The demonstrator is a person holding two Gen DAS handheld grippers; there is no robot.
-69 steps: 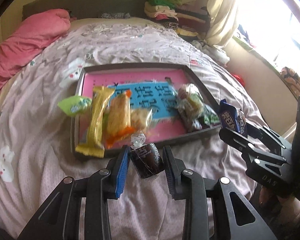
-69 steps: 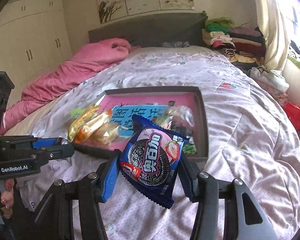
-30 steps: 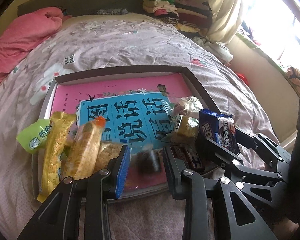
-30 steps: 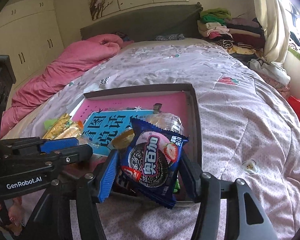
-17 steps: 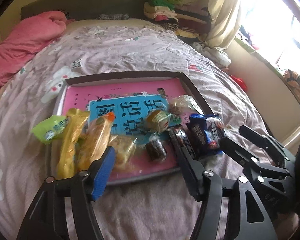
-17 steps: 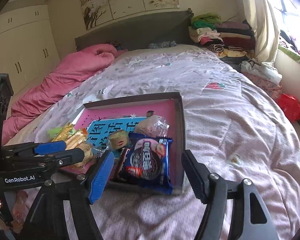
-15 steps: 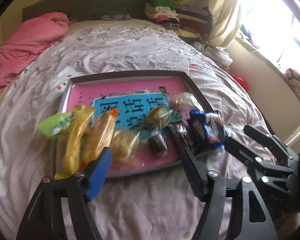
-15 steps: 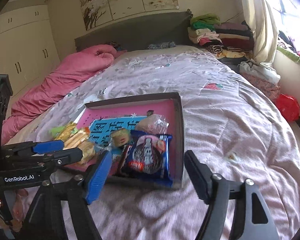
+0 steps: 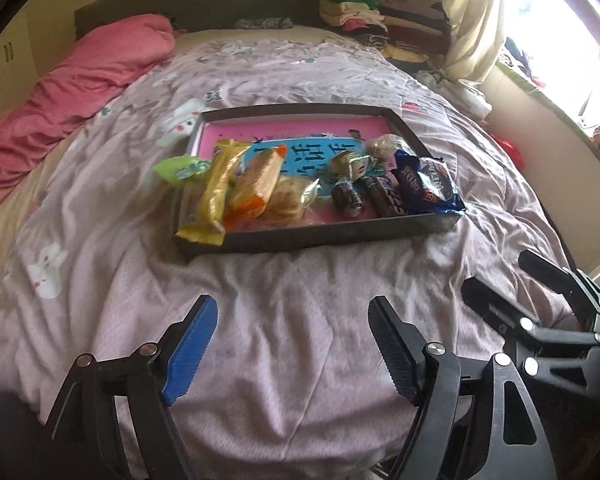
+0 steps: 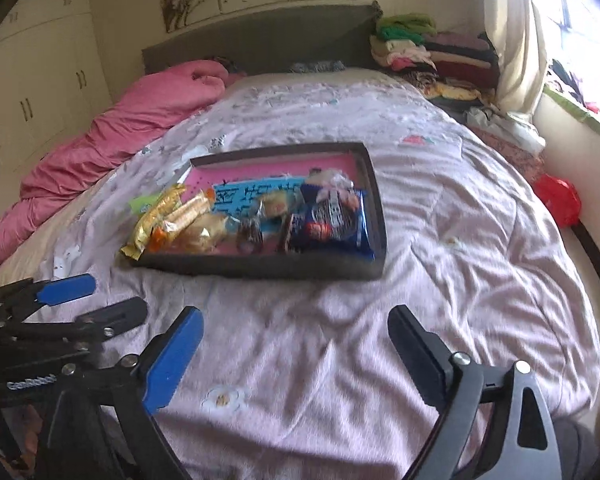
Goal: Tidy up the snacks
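A dark-rimmed tray (image 9: 324,238) (image 10: 260,270) with a pink and blue bottom lies on the bed, holding several snacks. The blue cookie pack (image 9: 426,186) (image 10: 334,222) rests at its right end, beside a small dark wrapped candy (image 9: 348,199) (image 10: 250,234) and a dark bar (image 9: 386,196). Yellow and orange packs (image 9: 220,190) (image 10: 168,212) overlap the left rim. My left gripper (image 9: 290,322) hovers over bare bedspread in front of the tray, jaws opening, nothing between them. My right gripper (image 10: 294,332) does the same; it also shows at the right of the left wrist view (image 9: 508,280).
A pink quilt (image 9: 88,76) (image 10: 132,128) is bunched along the bed's left side. Folded clothes (image 10: 432,56) are stacked at the headboard's right, with a curtain and window beyond. A red bag (image 10: 558,198) lies off the bed's right edge. White cupboards (image 10: 32,80) stand at left.
Both grippers let go of their snacks, the dark candy and the blue cookie pack, which now lie in the tray. Both have drawn back toward me and spread their jaws wide.
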